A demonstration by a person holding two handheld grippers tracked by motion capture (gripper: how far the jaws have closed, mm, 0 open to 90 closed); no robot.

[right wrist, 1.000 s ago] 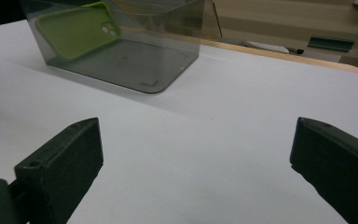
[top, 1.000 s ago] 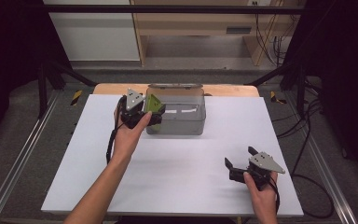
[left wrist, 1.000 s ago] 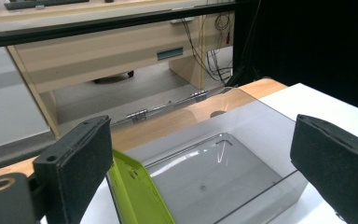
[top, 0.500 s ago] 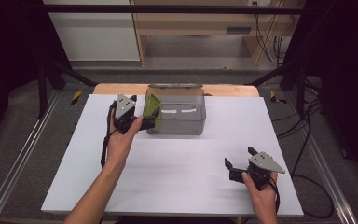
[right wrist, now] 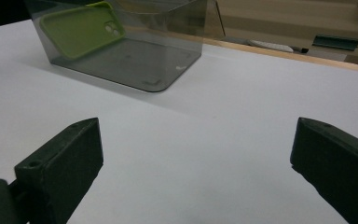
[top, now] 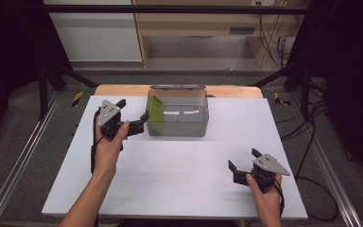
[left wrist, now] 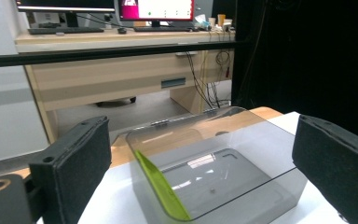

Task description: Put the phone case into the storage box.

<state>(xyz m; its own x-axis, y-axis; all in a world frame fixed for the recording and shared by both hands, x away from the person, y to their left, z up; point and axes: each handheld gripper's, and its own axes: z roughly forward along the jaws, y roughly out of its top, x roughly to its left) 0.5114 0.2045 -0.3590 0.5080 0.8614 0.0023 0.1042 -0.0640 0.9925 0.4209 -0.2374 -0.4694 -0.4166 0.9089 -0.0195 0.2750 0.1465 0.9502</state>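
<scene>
A green phone case leans against the left inner wall of a clear smoke-tinted bin at the far-centre edge of the white table. The left gripper hangs just off the bin's left side, jaws spread wide, nothing between them. In the left gripper view the case stands on edge, tilted, its top just under the rim of the bin, w/ both black pads clear of the plastic. The right gripper sits near the table's front-right corner, well apart from the bin, also spread open & empty; its own view looks across bare table toward the bin & the case, camera cutout visible.

Judged step: the case looks already dropped in, so the left hand's job seems to be getting clear. To do that well: keep the jaws wide, back off to the left & slightly up, no contact w/ the bin wall, since a light empty bin would likely slide or tip on a smooth top. If the case needs settling flat, nudge its top edge from above, not thru the wall. Right hand could steady the bin's near-right corner, approx. level w/ the rim.
</scene>
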